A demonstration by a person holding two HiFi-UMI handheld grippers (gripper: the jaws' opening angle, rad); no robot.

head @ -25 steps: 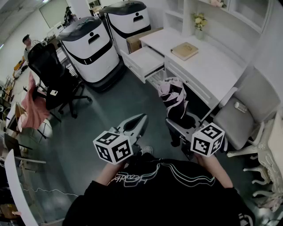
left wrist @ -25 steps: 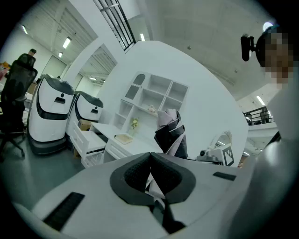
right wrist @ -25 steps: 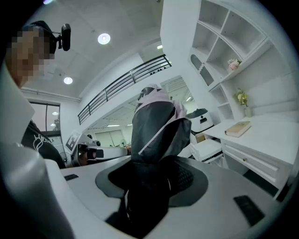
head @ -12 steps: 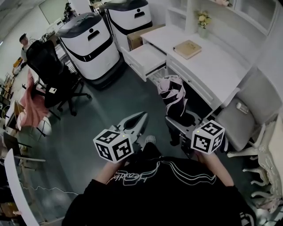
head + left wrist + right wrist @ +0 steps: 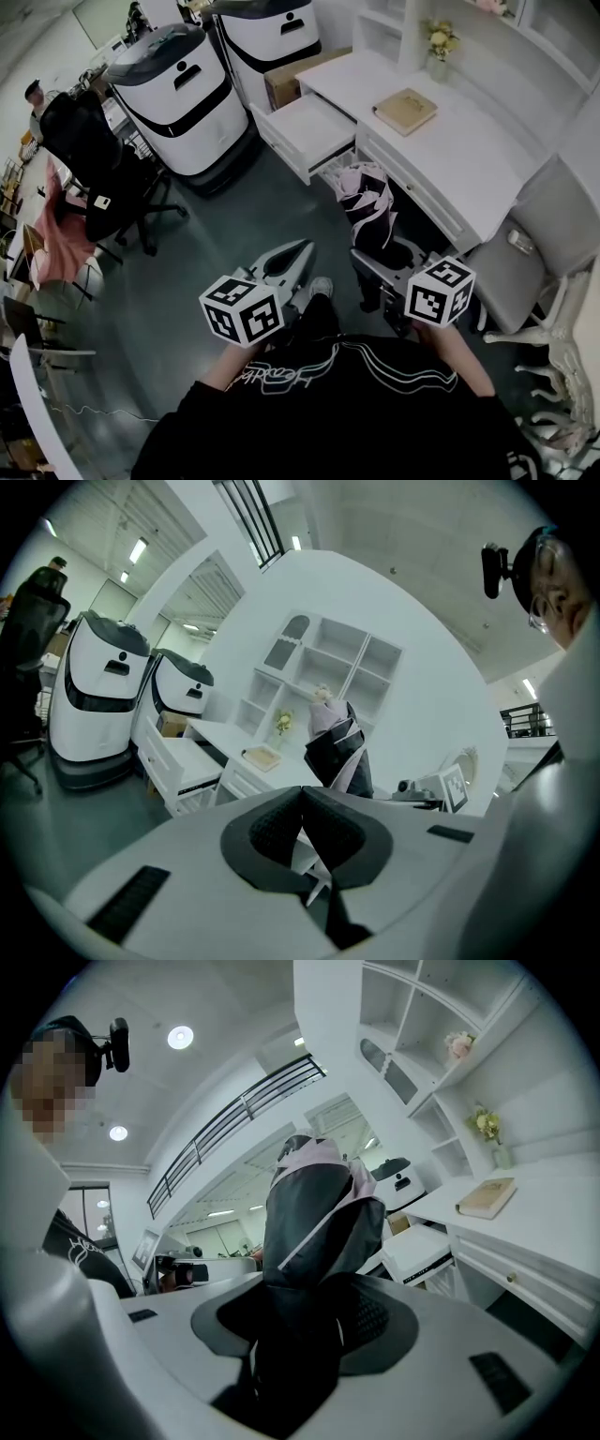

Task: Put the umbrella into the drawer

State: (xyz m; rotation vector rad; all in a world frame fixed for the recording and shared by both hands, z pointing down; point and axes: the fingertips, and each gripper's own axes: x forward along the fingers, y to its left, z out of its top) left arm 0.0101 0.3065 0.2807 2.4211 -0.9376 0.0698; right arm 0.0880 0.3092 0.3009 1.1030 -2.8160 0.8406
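- Now the right gripper is closed on the folded umbrella. Its two jaws clamp the lower, narrow part, and the bundle of fabric stands up above them.
- In the head view the umbrella is held upright in the air in front of the person. It is near the white desk but not yet over the drawer, which is pulled out and shows a bare white inside.
- The left gripper has its jaws pressed together with nothing between them, and it is held beside the right one.
- I judge the umbrella to be light and compact. The black and pale pink fabric is soft, hangs in loose flaps, and is probably a little slippery, while the core inside should be stiff.
- The safest place to hold is therefore the stiff lower part, where the jaws are now. A grip on the fabric alone could slide.
- The loose flaps may catch on the edge of the drawer, so I think it is better to lay the umbrella down lengthwise than to drop it in.
- No brand or label can be read on the umbrella.
- The marker cubes carry only black and white square patterns, not words.
- The black shirt has a white script, but it is too small to read.
- The book on the desk shows no title that I can make out.
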